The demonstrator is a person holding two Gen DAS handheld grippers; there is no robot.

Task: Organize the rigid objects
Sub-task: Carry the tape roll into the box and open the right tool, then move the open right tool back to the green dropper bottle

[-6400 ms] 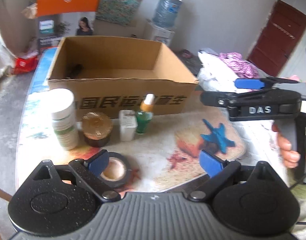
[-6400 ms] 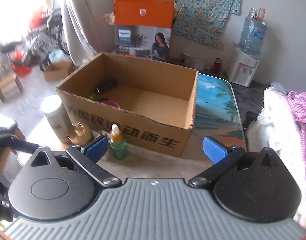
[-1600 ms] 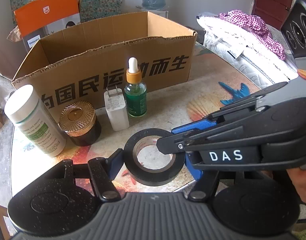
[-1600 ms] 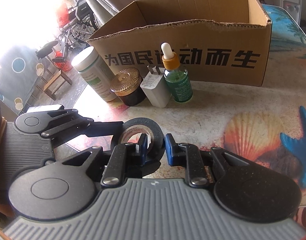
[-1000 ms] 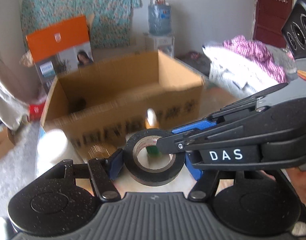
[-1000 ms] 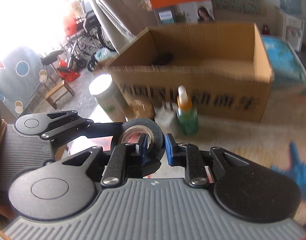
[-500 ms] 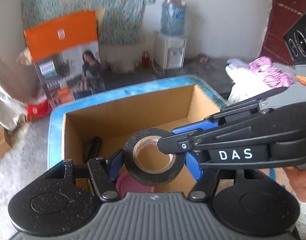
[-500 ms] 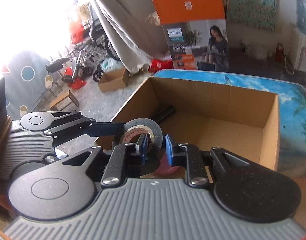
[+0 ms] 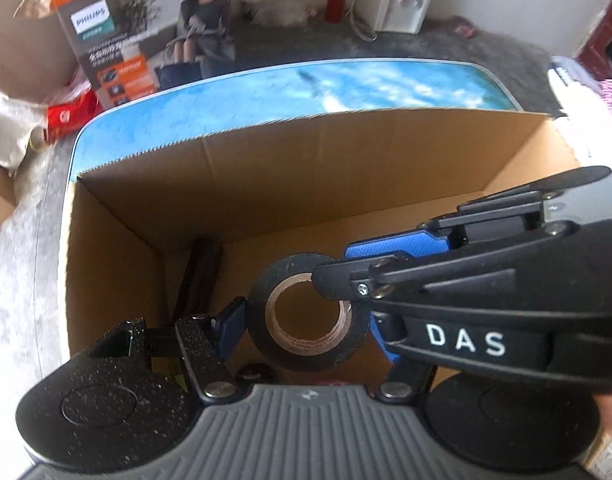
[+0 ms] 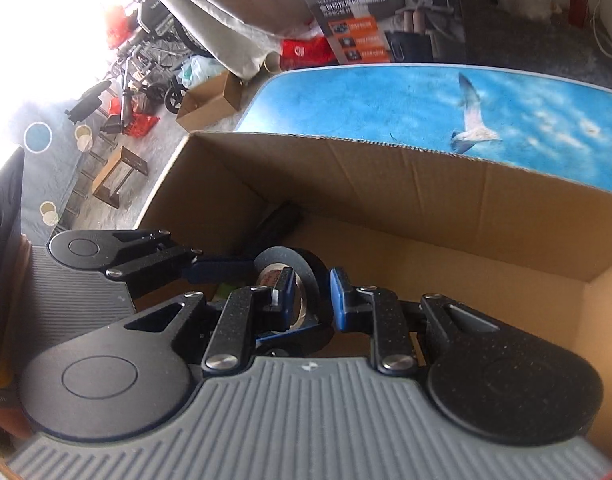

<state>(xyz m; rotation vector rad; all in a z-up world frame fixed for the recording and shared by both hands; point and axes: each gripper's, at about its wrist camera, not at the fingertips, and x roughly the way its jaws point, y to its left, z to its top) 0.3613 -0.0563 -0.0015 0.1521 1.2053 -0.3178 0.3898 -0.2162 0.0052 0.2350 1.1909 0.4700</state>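
A black roll of tape point(image 9: 306, 354) hangs over the inside of the open cardboard box point(image 9: 306, 132), held by both grippers. My left gripper point(image 9: 306, 332) is shut on the roll, its blue pads point(image 9: 232, 326) pressing the outer sides. In the left wrist view my right gripper point(image 9: 336, 264) comes in from the right. It pinches the roll's wall, one finger through the hole. The right wrist view shows the roll point(image 10: 302, 260) edge-on between my right gripper's point(image 10: 311, 296) nearly closed pads. Both grippers point steeply down into the box point(image 10: 426, 184).
A dark cylinder point(image 9: 202, 268) lies in the box's far left corner, and something pink point(image 9: 330, 382) peeks out under the roll. The box stands on a blue seagull-print table point(image 10: 386, 96). Beyond the table are a printed carton point(image 9: 146, 40), a water dispenser point(image 9: 402, 0) and a stool point(image 10: 120, 176).
Both grippers have carried the roll forward over the box's front wall and tipped downward. The box's inside now fills both views. Neither grip has changed.
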